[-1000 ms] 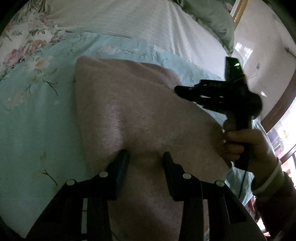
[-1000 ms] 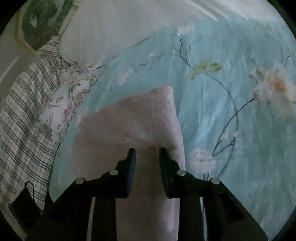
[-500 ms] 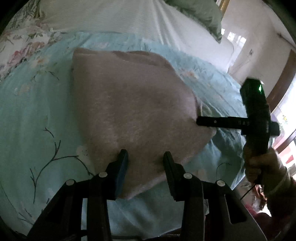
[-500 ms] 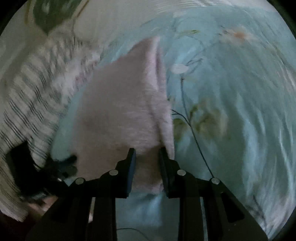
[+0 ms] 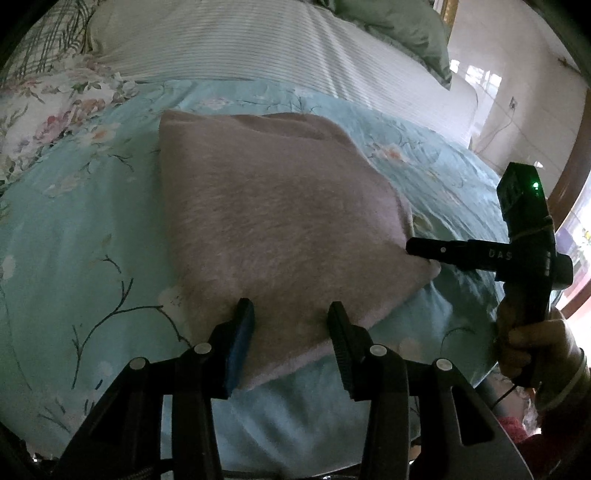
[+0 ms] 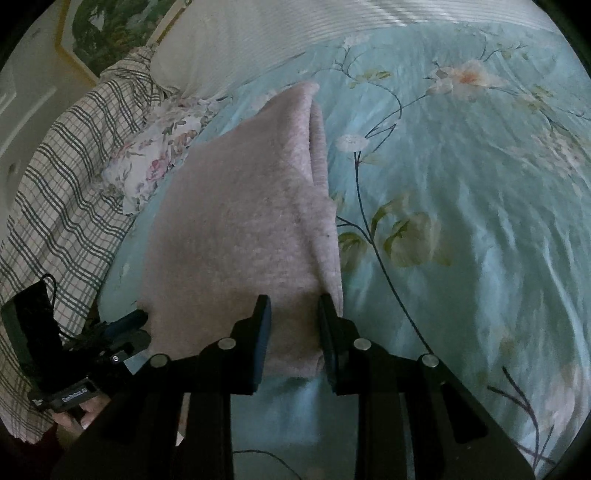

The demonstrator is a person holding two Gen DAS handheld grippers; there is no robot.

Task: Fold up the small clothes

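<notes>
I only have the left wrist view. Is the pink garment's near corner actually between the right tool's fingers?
Observer: Yes. In the right wrist view that corner of the pink garment lies between the fingers of the right tool. They stand apart, so I cannot tell if it is gripped.
Operator: Is the garment's right edge a single layer?
Observer: No, a second layer shows folded under along that edge.

My bedroom at home.
I'm working over a bed (image 5: 92, 236) with a pale blue floral quilt, a striped sheet (image 5: 258, 48), a plaid blanket (image 6: 62, 177), a green pillow (image 5: 399, 26) and a framed picture (image 6: 107, 33).
</notes>
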